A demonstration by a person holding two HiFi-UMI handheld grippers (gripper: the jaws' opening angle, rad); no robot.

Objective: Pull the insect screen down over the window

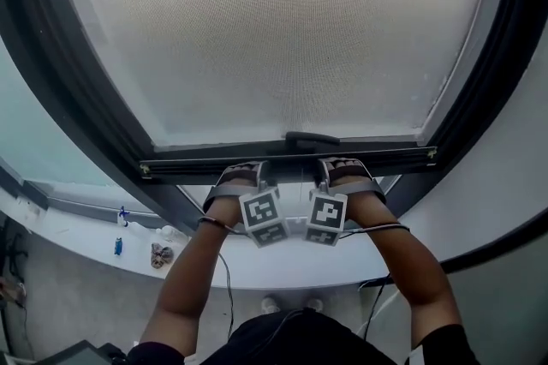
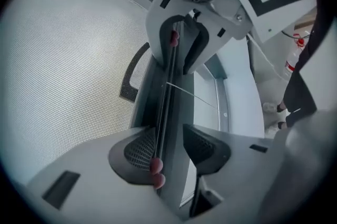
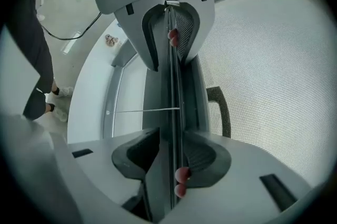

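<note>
Sleeves (image 1: 445, 342) are dark and short — black cables (image 1: 385, 226), white cubes (image 1: 264, 216) (black square markers).

No legible text or labels anywhere.

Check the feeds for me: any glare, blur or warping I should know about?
Head view: backlit screen mesh looks washed out and pale; bottom bar is sharp. Left gripper view and right gripper view: strong fisheye, black corners, mesh weave crisp.

Soft daylight glows through the insect screen (image 1: 282, 29), its dark frame (image 1: 73, 93) nearly silhouetted; both gripper views bulge (fisheye, black vignetted corners), foreground blurred.
</note>
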